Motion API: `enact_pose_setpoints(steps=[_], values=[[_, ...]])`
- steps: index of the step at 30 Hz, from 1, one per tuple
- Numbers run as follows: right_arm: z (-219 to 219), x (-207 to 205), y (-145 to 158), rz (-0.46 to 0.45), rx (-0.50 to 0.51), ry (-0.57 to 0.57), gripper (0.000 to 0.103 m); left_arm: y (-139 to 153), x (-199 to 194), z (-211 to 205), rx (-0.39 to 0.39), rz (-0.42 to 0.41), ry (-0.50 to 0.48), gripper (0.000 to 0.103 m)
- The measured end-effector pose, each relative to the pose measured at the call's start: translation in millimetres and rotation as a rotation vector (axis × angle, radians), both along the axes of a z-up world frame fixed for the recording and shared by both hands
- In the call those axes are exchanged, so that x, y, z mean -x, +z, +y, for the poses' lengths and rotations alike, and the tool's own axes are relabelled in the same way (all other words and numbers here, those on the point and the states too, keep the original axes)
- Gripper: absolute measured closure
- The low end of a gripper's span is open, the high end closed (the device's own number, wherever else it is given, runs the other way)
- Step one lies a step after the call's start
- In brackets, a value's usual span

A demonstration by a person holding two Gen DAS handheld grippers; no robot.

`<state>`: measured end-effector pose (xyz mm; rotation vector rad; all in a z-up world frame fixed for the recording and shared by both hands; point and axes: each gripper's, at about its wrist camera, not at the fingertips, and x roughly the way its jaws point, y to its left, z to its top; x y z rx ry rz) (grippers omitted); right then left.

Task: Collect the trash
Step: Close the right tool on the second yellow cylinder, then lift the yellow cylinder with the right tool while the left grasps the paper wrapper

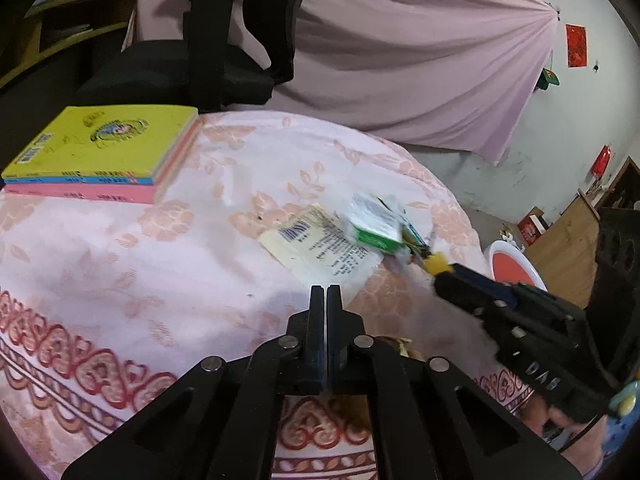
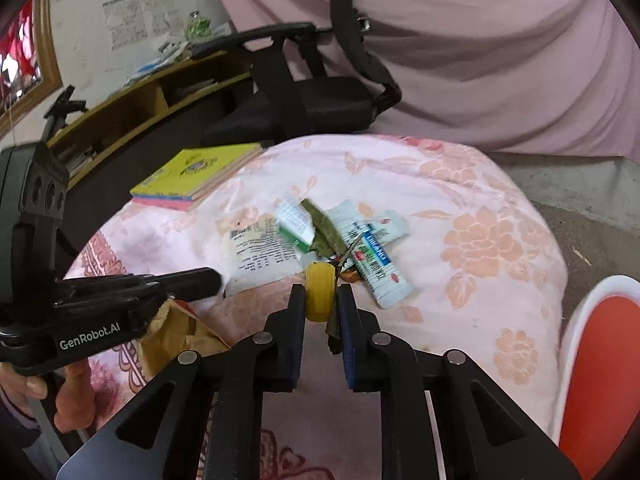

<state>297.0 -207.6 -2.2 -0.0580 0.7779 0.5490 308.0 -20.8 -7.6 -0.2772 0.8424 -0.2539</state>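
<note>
1. Presently the right gripper [image 2: 322, 300], at lower centre of its own view, has its fingers pinched around a small yellow cylindrical piece [image 2: 319, 295] with a dried leaf scrap [image 2: 333, 330] caught alongside, likely lifting rubbish off the pile.
2. Just above it lies the trash heap: a white-and-blue toothpaste tube [image 2: 378, 266], a green-and-white crumpled carton [image 2: 297, 222] and a pale printed wrapper [image 2: 262, 254], overlapping on the pink floral tablecloth [image 2: 480, 216].
3. The left gripper [image 1: 326, 294] hovers at lower centre of its view, fingers pressed together and holding nothing, apparently waiting its turn.
4. A yellow-topped stack of books [image 1: 100, 152] sits at the upper left, well apart from the heap.
</note>
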Motion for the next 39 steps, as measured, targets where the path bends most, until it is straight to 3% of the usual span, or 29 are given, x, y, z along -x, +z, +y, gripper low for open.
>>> enact_pose_setpoints(steps=[2,4,5,6,14,17,23,32,39], values=[[-6.5,3.8,3.3,-0.016,0.021,-0.021,0.089,0.3,-0.3,3.1,-0.023,0.002,0.006,0.098],[-13.5,6.2,4.9,-0.023,0.046,-0.042,0.089,0.4,-2.7,4.7,-0.047,0.004,0.009,0.074],[-17.8,5.9,4.8,-0.018,0.048,-0.052,0.089,0.3,-4.1,5.6,-0.053,0.0,0.018,0.056],[-21.6,4.9,4.5,-0.009,0.045,-0.059,0.089,0.6,-5.5,6.5,-0.049,-0.01,0.022,0.053],[-42.7,0.5,-2.5,0.02,0.11,-0.112,0.089,-1.1,-32.7,-9.9,-0.155,-0.029,-0.086,0.053],[-51.8,-2.6,-7.1,0.047,0.093,-0.108,0.088,-1.7,-39.3,-22.5,-0.202,-0.039,-0.155,0.047],[-58.3,1.3,-6.2,0.047,0.068,-0.094,0.086,-11.8,-42.4,-37.4,-0.284,-0.032,-0.257,0.047],[-62.6,8.4,0.3,0.01,0.052,-0.106,0.074,-19.4,-38.1,-34.9,-0.266,0.013,-0.232,0.05],[-57.8,19.0,8.7,-0.023,-0.003,-0.036,0.074,-17.2,-29.6,-35.9,-0.255,0.014,-0.225,0.064]])
